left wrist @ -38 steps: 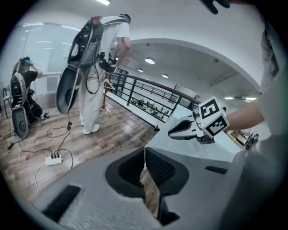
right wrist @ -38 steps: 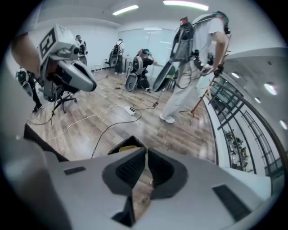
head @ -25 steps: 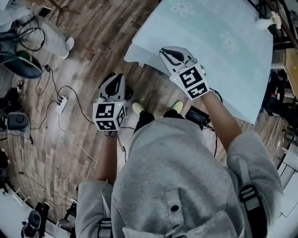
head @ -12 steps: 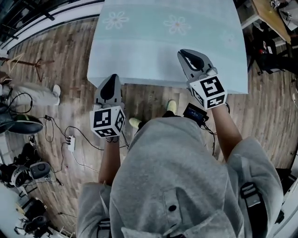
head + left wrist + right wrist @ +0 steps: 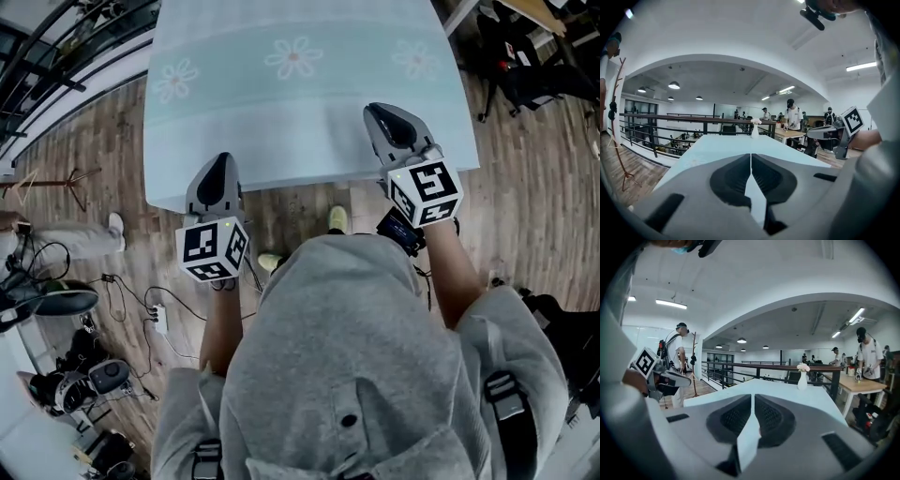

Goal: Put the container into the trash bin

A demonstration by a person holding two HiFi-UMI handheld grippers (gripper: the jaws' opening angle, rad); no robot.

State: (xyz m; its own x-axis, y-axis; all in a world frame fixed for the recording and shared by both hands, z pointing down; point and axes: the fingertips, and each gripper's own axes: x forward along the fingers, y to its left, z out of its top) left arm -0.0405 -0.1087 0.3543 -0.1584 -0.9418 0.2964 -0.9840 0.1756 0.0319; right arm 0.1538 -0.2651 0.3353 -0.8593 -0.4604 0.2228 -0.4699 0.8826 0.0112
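No container or trash bin shows in any view. A table under a pale blue cloth with flower prints (image 5: 300, 103) stands straight ahead of me. My left gripper (image 5: 222, 161) hovers at its near edge on the left, jaws shut and empty (image 5: 751, 155). Over the near right part of the cloth is my right gripper (image 5: 375, 111), also shut with nothing between its jaws (image 5: 753, 397). Both point roughly level across the table. A small white vase with flowers (image 5: 754, 127) (image 5: 802, 376) stands at the far end.
A dark railing (image 5: 693, 123) runs behind the table. Cables and a power strip (image 5: 157, 319) lie on the wood floor at left, near a coat stand (image 5: 694, 364). People stand at a wooden table (image 5: 862, 383) to the right. My feet (image 5: 337, 219) are under the table edge.
The table has swung from the upper right of the head view to straight ahead. Both grippers have come to its near edge, still shut and empty.
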